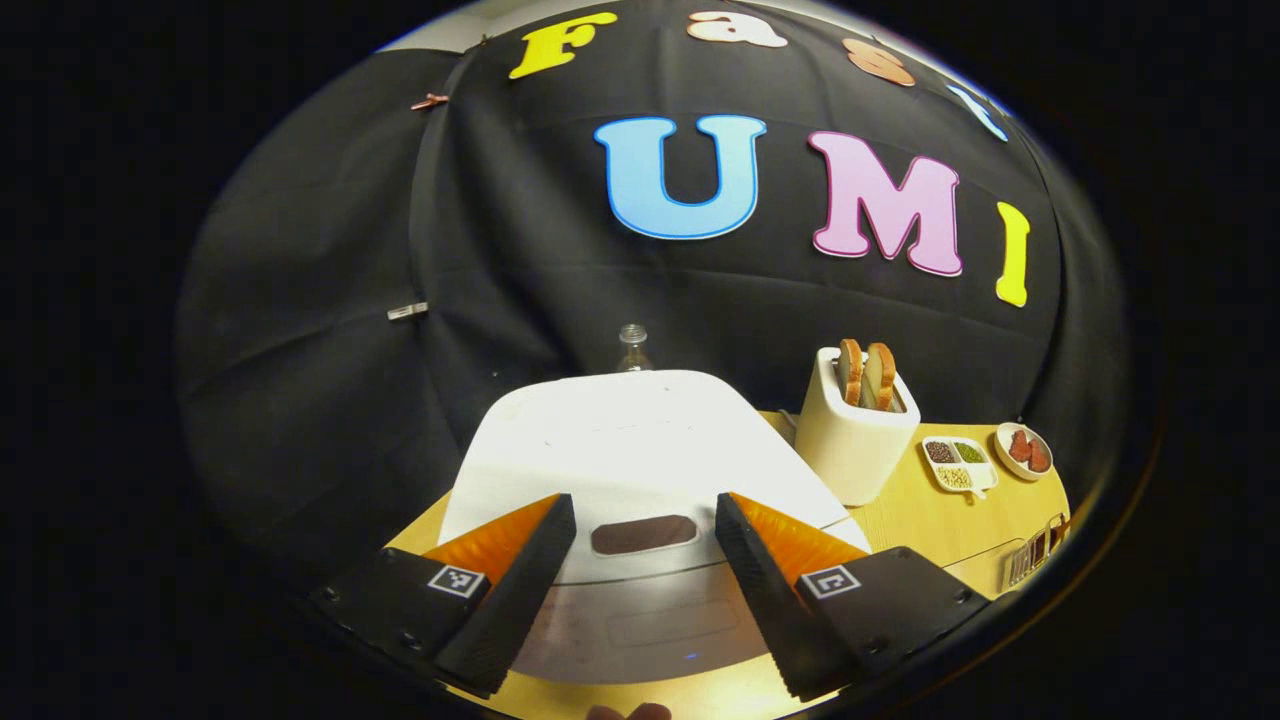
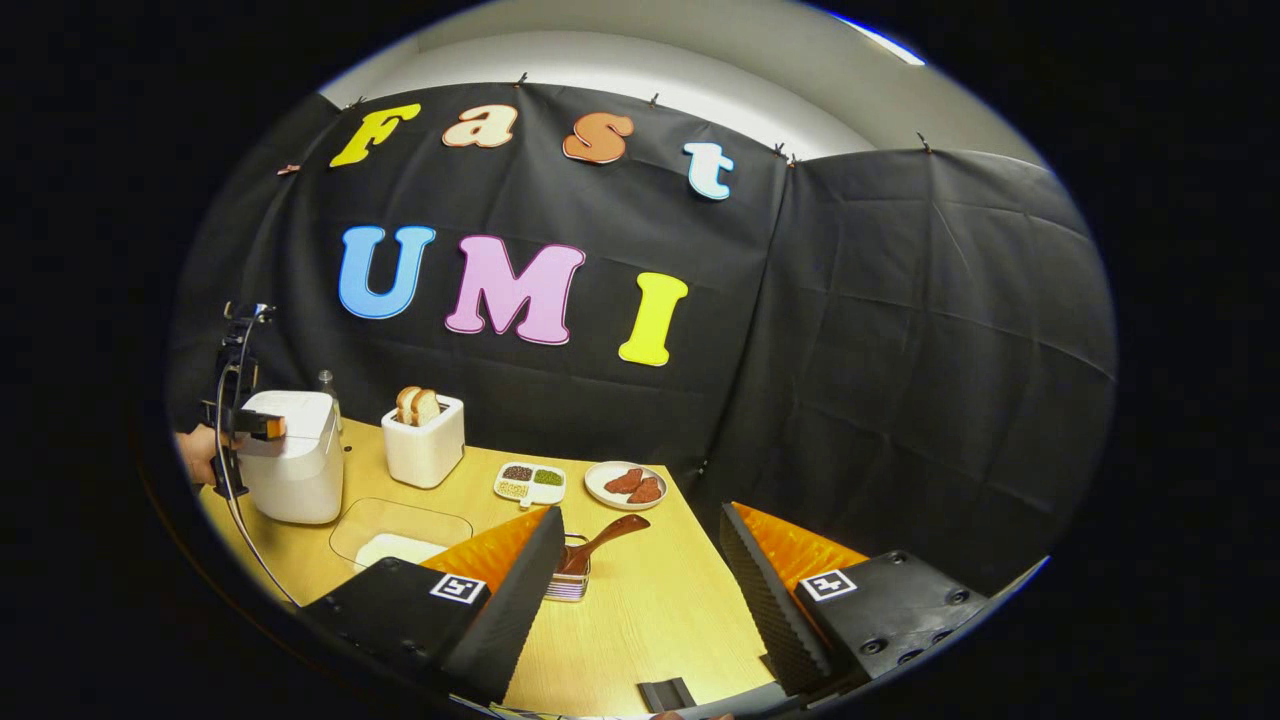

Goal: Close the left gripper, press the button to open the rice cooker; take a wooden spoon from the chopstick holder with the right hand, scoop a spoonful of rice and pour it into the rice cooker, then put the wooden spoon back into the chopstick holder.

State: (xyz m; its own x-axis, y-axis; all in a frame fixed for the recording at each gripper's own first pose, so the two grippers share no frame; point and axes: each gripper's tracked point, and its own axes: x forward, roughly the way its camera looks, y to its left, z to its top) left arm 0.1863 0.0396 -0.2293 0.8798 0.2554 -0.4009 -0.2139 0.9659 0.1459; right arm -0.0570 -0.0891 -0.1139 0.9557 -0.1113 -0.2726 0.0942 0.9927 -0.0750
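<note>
First step is in hand: the left gripper [image 1: 645, 570] is held just over the rice cooker [image 1: 640, 450] near the desk's left edge, lid down, jaws wide apart. Closing them is judged next, then the button [image 1: 643, 534] is to be pressed. The right gripper [image 2: 640, 590], jaws apart, is held empty; the wooden spoon [image 2: 600, 540] is seen in the chopstick holder [image 2: 568, 580], mid-desk near the front edge.

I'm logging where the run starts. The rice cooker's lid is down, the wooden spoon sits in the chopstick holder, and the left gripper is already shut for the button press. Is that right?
Not quite: the left gripper is open, not shut. The left gripper view shows its fingers spread wide over the rice cooker. The lid is down, and the right gripper view shows the wooden spoon in the chopstick holder.
</note>
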